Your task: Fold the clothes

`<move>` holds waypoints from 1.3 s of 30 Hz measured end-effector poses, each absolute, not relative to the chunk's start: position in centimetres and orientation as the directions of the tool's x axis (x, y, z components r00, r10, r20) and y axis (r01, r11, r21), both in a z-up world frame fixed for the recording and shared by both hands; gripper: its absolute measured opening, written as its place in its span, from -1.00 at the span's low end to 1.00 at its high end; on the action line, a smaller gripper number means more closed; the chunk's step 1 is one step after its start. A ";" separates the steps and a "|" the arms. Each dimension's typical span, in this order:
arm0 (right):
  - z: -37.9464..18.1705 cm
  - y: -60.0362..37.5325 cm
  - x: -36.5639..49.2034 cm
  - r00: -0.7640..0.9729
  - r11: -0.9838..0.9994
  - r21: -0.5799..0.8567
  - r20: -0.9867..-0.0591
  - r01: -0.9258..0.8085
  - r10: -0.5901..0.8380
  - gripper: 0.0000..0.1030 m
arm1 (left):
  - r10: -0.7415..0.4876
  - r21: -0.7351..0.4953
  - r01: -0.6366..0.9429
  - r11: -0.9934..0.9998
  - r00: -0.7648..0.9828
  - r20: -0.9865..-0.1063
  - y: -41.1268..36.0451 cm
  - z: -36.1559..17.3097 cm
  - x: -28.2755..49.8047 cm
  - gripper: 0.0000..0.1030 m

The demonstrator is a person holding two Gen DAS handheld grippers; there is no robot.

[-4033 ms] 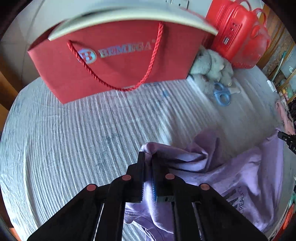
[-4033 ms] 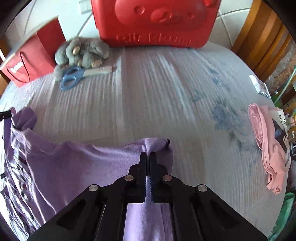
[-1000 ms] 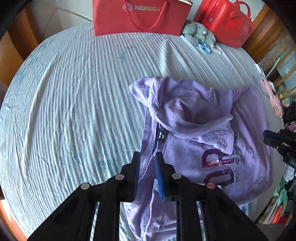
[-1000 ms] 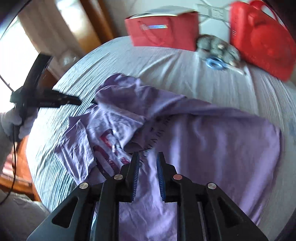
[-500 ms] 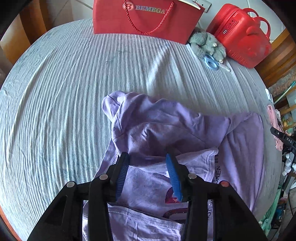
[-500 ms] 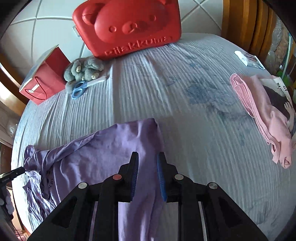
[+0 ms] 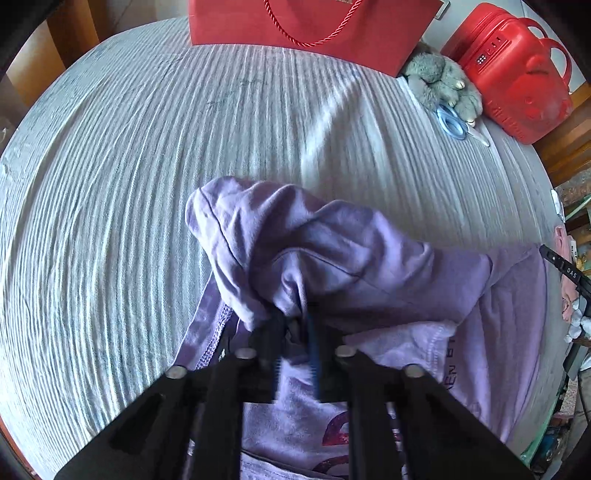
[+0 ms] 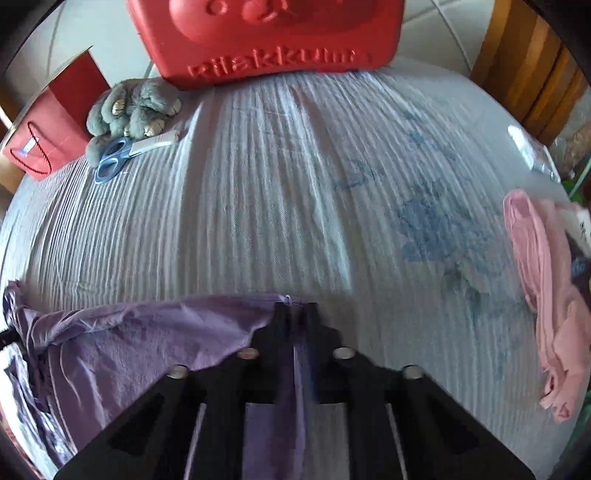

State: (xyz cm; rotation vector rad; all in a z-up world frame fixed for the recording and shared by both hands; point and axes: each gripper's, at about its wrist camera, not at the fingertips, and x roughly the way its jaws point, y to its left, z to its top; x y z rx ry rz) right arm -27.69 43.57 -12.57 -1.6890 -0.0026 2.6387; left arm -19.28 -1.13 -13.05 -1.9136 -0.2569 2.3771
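Two grippers pinch a purple T-shirt [image 7: 369, 273] lying crumpled on the bed [image 7: 110, 184]: left gripper [image 7: 295, 325] jaws, having just closed, clamp bunched cloth at lower centre, while right gripper [image 8: 295, 314] jaws, likewise just closed, clamp its edge, fabric trailing to lower left.

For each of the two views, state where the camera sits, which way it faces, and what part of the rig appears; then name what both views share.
Left wrist: on the left tool, looking steeply down at the bunched purple shirt it pinches.
Right wrist: on the right tool, looking down over the bed, pinching the shirt's edge.
Shared: shirt, scissors, grey plush toy, red case.
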 end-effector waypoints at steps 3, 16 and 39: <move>-8.3 43.2 -25.3 -0.580 -0.999 0.020 -0.814 0.033 -0.036 -0.88 | 0.185 -0.201 0.033 -0.979 -0.273 -0.944 -2.1 -10.8 -18.8 -0.88; -8.8 47.6 -8.3 -0.470 -0.996 0.029 -0.880 0.084 -0.066 -0.78 | 0.172 -0.167 -0.043 -0.985 -0.182 -0.968 -5.5 -11.4 -14.1 -0.67; -10.8 44.2 -15.0 -0.417 -0.982 0.163 -0.902 -0.091 -0.111 -0.13 | 0.228 -0.207 -0.116 -0.971 -0.224 -0.948 1.0 -11.5 -14.9 -0.11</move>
